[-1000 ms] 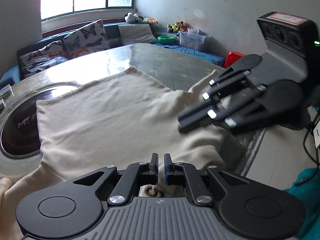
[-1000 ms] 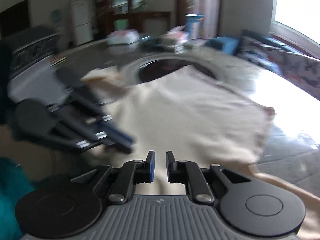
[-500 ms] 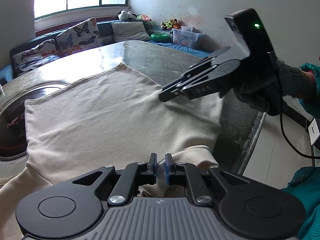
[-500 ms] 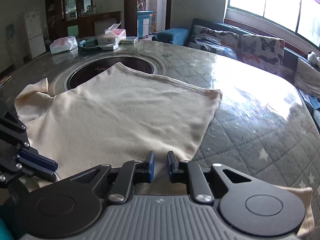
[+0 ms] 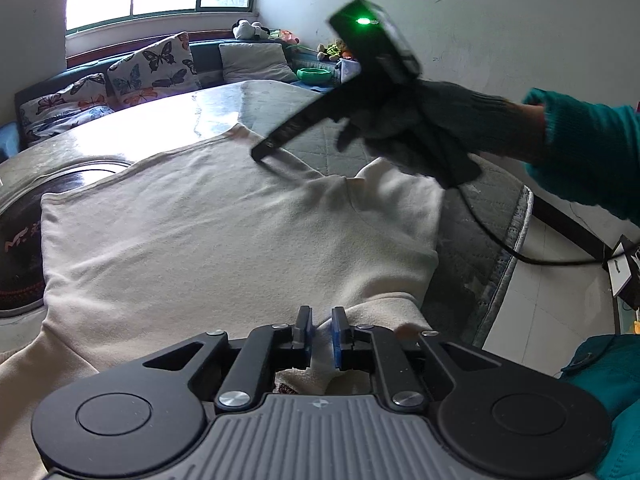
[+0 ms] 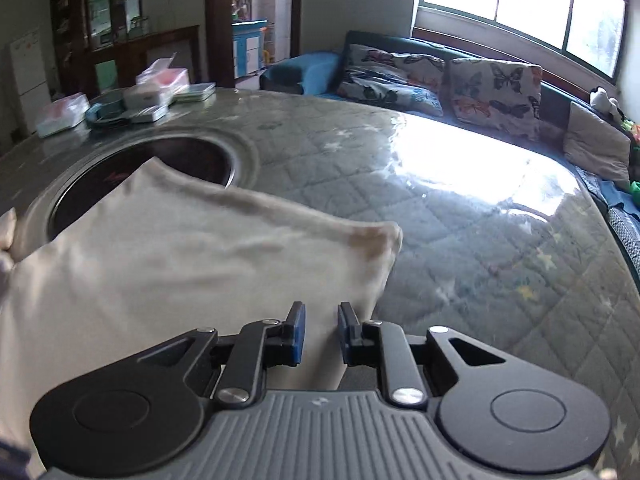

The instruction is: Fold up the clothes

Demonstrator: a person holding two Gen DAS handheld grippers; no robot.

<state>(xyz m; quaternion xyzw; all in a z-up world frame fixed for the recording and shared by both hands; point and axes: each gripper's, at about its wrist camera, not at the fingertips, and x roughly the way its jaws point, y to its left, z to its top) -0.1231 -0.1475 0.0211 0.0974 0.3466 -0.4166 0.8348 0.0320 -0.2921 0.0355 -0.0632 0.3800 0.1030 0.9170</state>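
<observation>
The left gripper (image 5: pixel 320 334) clamps a bunched fold of the cream garment (image 5: pixel 224 236) between its blue pads at the near edge. The right gripper (image 6: pixel 321 334) has just been opening its jaws; cloth lies in the narrow gap, apparently loose. A gloved hand (image 5: pixel 424 128) carries it over the garment's far side. The garment lies spread on the quilted round table (image 6: pixel 460 232), partly covering a dark inset hob (image 6: pixel 180 160)
</observation>
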